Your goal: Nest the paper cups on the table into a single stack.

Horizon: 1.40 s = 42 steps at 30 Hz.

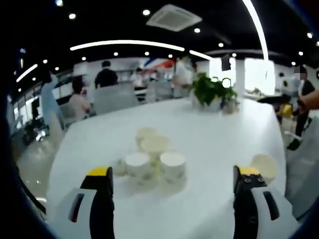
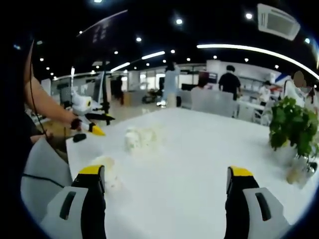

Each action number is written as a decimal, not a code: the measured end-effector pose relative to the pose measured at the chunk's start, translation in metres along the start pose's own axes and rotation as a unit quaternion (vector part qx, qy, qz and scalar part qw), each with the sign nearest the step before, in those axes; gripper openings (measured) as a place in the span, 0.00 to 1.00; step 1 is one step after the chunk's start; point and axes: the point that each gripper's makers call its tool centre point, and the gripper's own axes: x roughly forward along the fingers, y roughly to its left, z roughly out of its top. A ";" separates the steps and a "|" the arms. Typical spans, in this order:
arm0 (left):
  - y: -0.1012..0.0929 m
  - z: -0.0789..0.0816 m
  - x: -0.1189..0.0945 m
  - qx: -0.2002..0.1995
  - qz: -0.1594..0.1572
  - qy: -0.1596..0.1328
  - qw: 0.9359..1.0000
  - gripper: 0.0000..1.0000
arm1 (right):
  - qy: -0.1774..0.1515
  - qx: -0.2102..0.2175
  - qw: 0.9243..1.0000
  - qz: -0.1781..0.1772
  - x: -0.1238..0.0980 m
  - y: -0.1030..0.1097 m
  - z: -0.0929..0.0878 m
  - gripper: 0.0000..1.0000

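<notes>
Several white paper cups (image 1: 155,158) stand close together, upright, mid-table on the white round table (image 1: 214,134). One more cup (image 1: 264,165) sits apart at the right, beside my left gripper's right jaw. My left gripper (image 1: 173,172) is open, its yellow-tipped jaws short of the cluster with nothing between them. In the right gripper view the cluster (image 2: 140,138) lies ahead to the left, and the lone cup (image 2: 105,168) is next to my right gripper's left jaw. My right gripper (image 2: 165,173) is open and holds nothing. The left gripper (image 2: 98,124) shows at the left edge, in a hand.
A potted green plant (image 1: 213,89) stands at the table's far side, (image 2: 292,125) to the right in the right gripper view. Grey chairs (image 1: 115,98) and several people are beyond the table. A white chair back (image 2: 45,172) is near the table edge.
</notes>
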 end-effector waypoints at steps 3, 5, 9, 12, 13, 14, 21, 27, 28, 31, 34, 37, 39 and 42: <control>-0.002 -0.004 0.006 0.000 -0.001 0.007 1.000 0.98 | -0.006 -0.002 1.000 0.001 0.003 0.000 0.001 1.00; -0.004 -0.005 0.010 -0.003 -0.005 0.008 1.000 0.98 | -0.009 -0.004 1.000 0.000 0.005 0.001 0.003 1.00; -0.008 -0.007 0.019 -0.008 -0.011 0.011 1.000 0.94 | -0.014 -0.007 1.000 0.000 0.009 0.002 0.005 1.00; -0.011 -0.008 0.026 -0.009 -0.017 0.010 1.000 0.91 | -0.026 -0.007 1.000 0.001 0.010 0.002 0.010 1.00; -0.012 -0.009 0.028 -0.009 -0.019 0.011 1.000 0.89 | -0.036 -0.008 0.999 0.001 0.010 0.001 0.013 1.00; -0.013 -0.011 0.031 -0.008 -0.023 0.014 1.000 0.87 | -0.037 -0.010 0.999 0.002 0.009 0.000 0.012 1.00; -0.014 -0.016 0.044 -0.021 -0.027 0.018 0.999 0.80 | -0.037 -0.004 0.999 0.001 0.008 -0.004 0.007 1.00; -0.012 -0.027 0.056 -0.032 -0.026 0.024 0.999 0.73 | -0.031 0.001 1.000 -0.003 0.006 -0.006 0.002 1.00; -0.012 -0.028 0.058 -0.034 -0.027 0.025 0.999 0.72 | -0.029 0.002 1.000 -0.003 0.006 -0.006 0.000 1.00; -0.013 -0.031 0.065 -0.030 -0.027 0.024 0.999 0.71 | -0.027 0.006 1.000 -0.005 0.005 -0.006 -0.003 1.00; -0.012 -0.036 0.071 -0.028 -0.027 0.034 0.999 0.64 | -0.025 0.010 1.000 -0.006 0.004 -0.005 -0.004 1.00; -0.014 -0.038 0.075 -0.023 -0.027 0.035 0.999 0.58 | -0.023 0.012 1.000 -0.008 0.003 -0.005 -0.005 1.00; -0.014 -0.039 0.078 -0.016 -0.026 0.036 0.999 0.56 | -0.022 0.013 1.000 -0.009 0.002 -0.005 -0.006 1.00; -0.010 -0.040 0.081 -0.009 -0.017 0.038 0.999 0.51 | -0.020 0.016 1.000 -0.011 0.000 -0.005 -0.009 1.00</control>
